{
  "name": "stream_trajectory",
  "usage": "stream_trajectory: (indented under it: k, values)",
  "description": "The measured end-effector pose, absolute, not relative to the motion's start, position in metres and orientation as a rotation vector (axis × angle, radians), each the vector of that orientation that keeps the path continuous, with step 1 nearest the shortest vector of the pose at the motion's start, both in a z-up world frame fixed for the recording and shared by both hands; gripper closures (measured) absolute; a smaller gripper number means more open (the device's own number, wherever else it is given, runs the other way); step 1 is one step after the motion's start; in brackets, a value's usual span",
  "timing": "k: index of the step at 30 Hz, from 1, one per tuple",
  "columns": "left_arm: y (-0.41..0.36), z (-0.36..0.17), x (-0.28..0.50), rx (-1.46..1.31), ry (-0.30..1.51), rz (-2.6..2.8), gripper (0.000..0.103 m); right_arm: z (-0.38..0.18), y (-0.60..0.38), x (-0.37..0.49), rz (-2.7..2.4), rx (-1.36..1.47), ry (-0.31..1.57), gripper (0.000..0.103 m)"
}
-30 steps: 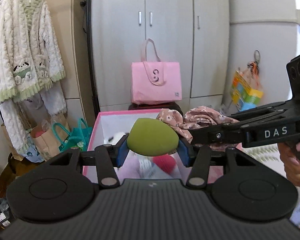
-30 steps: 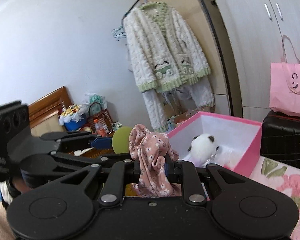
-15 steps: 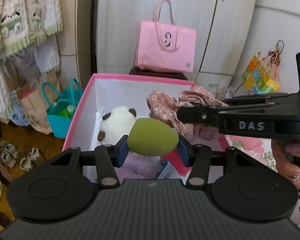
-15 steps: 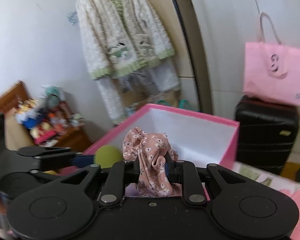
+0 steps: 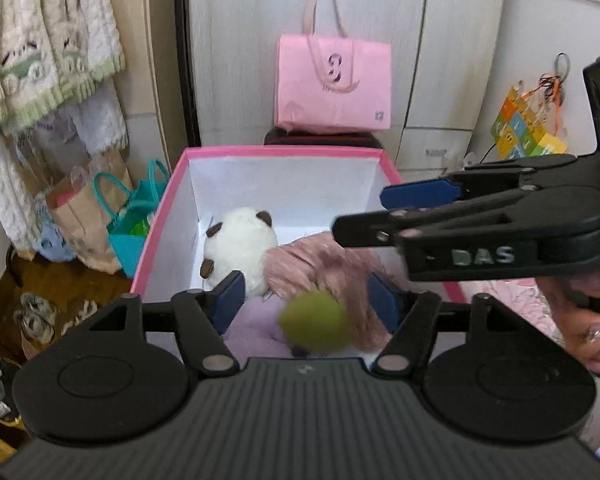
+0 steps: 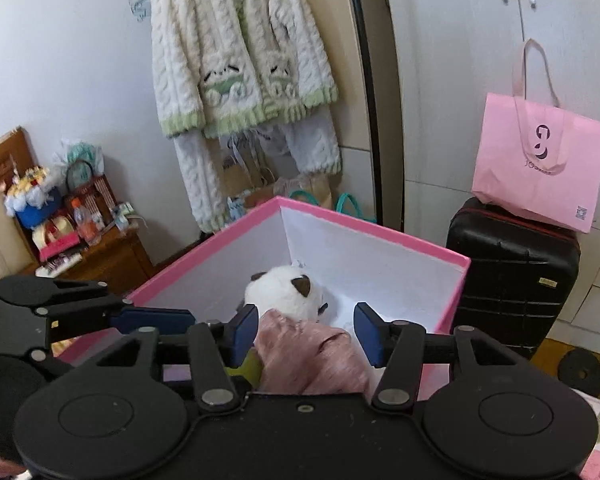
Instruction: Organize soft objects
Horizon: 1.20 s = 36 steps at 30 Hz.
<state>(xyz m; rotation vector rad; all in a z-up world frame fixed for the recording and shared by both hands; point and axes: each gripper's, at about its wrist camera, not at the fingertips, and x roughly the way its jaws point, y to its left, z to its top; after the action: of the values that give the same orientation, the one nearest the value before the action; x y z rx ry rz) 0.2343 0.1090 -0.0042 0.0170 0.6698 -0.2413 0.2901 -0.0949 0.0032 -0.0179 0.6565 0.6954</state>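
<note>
Green ball (image 5: 314,322) and pink cloth (image 6: 312,354), both blurred, sit loose above the pink box (image 5: 158,236). Left gripper (image 5: 306,302) and right gripper (image 6: 306,334) jaws are opening, apparently gripping nothing.

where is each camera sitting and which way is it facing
Left wrist: on the left gripper, looking down into the pink box over the falling green ball; the right gripper and a hand show at right.
Right wrist: on the right gripper, aimed across the box toward the hanging cardigan; the left gripper shows at left.
Shared: box, panda plush, pink floral cloth, pink tote. Both grippers' jaws are opening.
</note>
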Motion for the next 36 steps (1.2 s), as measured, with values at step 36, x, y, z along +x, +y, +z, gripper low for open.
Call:
stream_trajectory:
  k: [36]
  values:
    - [0.06,0.053,0.058,0.052,0.531,-0.219,0.001,0.058,-0.23,0.072,0.443,-0.069,0.421,0.026]
